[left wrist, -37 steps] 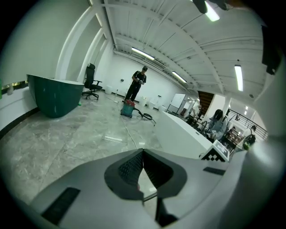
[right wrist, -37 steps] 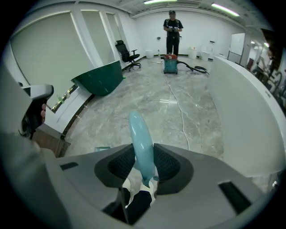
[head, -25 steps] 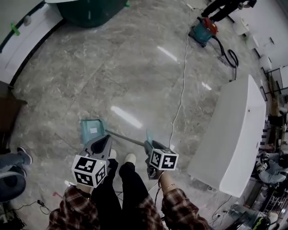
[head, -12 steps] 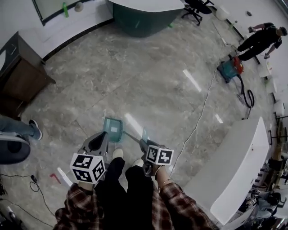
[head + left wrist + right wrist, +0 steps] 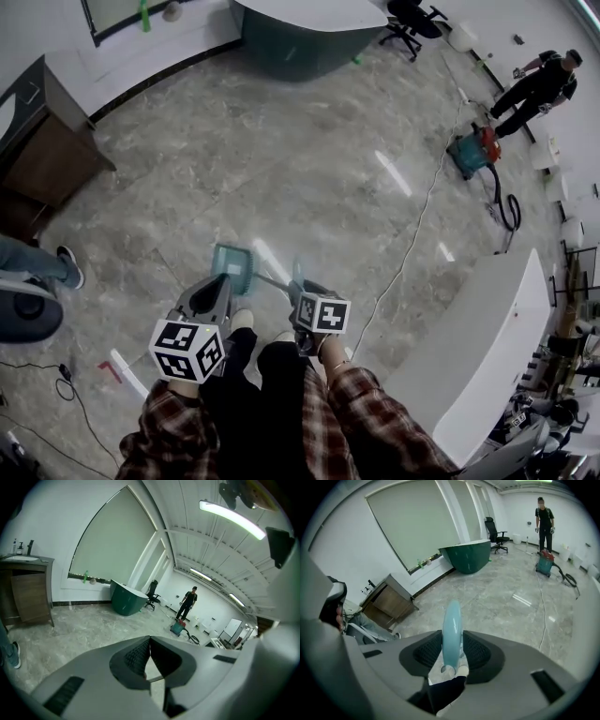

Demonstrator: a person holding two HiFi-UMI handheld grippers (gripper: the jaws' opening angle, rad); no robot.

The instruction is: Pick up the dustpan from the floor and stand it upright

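The dustpan (image 5: 232,265) is ahead of the shoes (image 5: 242,320) (cabinet (image 5: 47,141) far left).

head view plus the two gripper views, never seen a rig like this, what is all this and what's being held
No robot here: a person holds a two-jaw tool in each hand. The head view looks down from their head; each gripper view looks along one tool's jaws. The right gripper is clamped on the pale teal plastic handle of a long-handled teal dustpan, whose pan end is down by the grey stone-look floor. The left gripper is shut and empty.
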